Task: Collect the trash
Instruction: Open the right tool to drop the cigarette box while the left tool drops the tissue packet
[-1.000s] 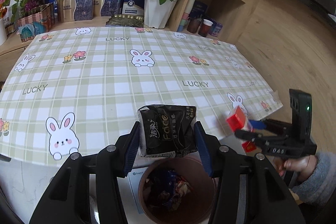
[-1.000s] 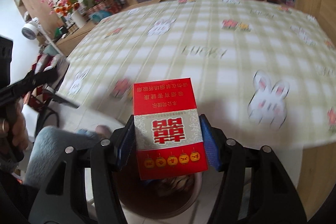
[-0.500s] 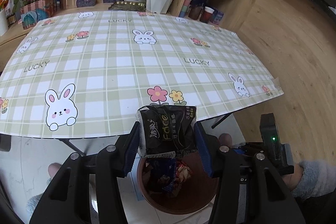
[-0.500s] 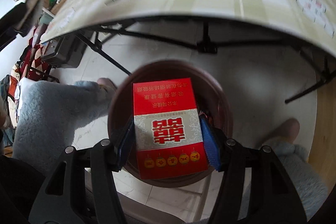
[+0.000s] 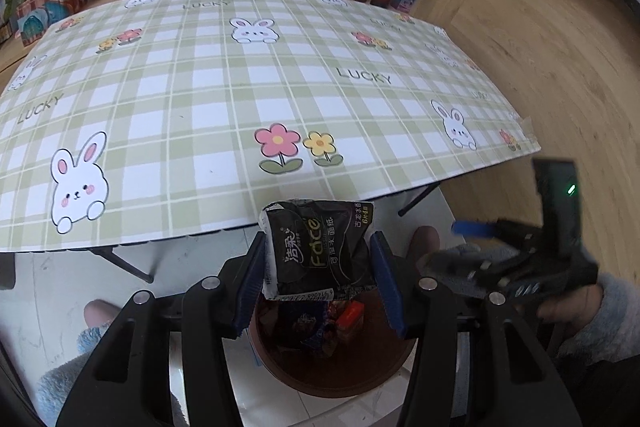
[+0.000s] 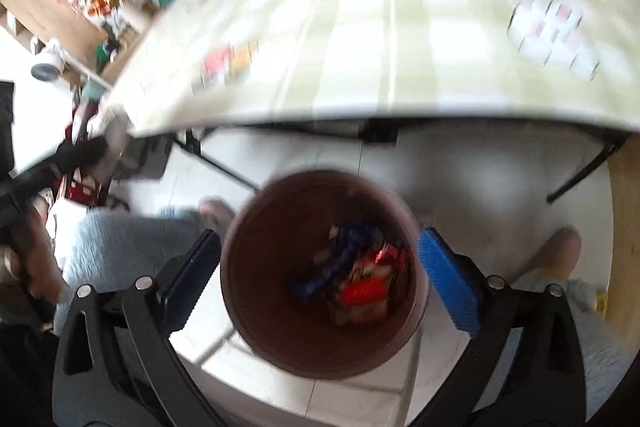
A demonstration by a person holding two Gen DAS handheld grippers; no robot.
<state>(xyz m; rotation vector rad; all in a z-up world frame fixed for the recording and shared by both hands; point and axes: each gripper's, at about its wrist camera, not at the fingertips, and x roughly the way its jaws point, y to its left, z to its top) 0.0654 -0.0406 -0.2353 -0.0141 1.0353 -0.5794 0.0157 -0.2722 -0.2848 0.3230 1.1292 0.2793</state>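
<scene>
The left tongs (image 5: 320, 267) grip a black tissue packet (image 5: 318, 249) just past the table's (image 5: 200, 87) near edge, above the brown trash bin (image 5: 332, 367) on the floor. The right tongs (image 6: 320, 267) hang spread wide and empty over that bin, where a red box (image 6: 362, 291) lies among wrappers.

Black tissue packet (image 5: 320, 247) upright above brown bin (image 5: 332, 375), wrappers (image 6: 360, 279) inside
</scene>
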